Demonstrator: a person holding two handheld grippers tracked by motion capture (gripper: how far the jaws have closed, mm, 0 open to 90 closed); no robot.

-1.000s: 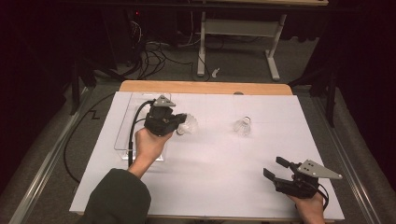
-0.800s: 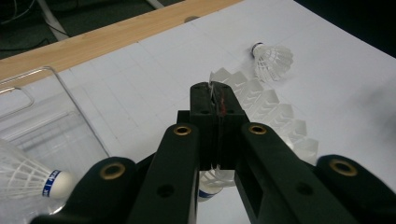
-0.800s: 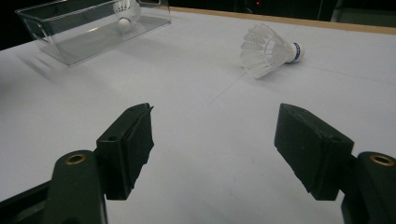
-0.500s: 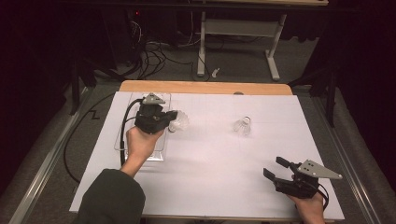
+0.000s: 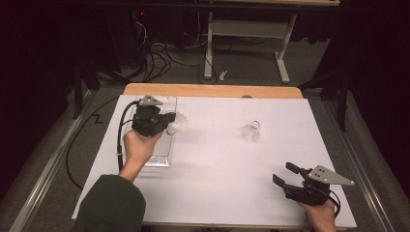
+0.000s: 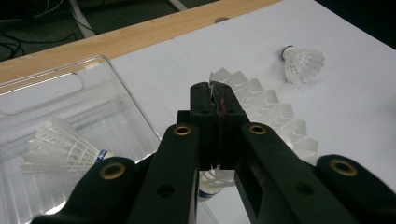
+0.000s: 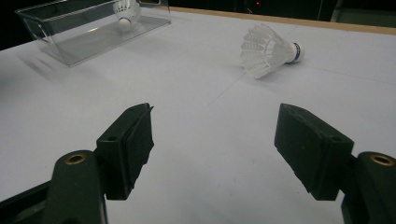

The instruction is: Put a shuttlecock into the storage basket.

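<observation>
Right gripper [image 5: 285, 175]: near edge, 5 o'clock on white sheet [image 5: 222, 169]; jaws spread wide, nothing between.

Left gripper [image 5: 170, 121]: 10 o'clock; jaws clamped on feather rim of held shuttlecock [image 6: 268, 112]. White skirt, cork end with blue band, hanging over right rim of clear tray [image 5: 162, 157].

Clear tray: 10 o'clock; one white shuttlecock [image 6: 58, 147] lying inside.

Loose shuttlecock [image 5: 251, 130]: 1 o'clock, on its side, white feathers, blue band.
</observation>
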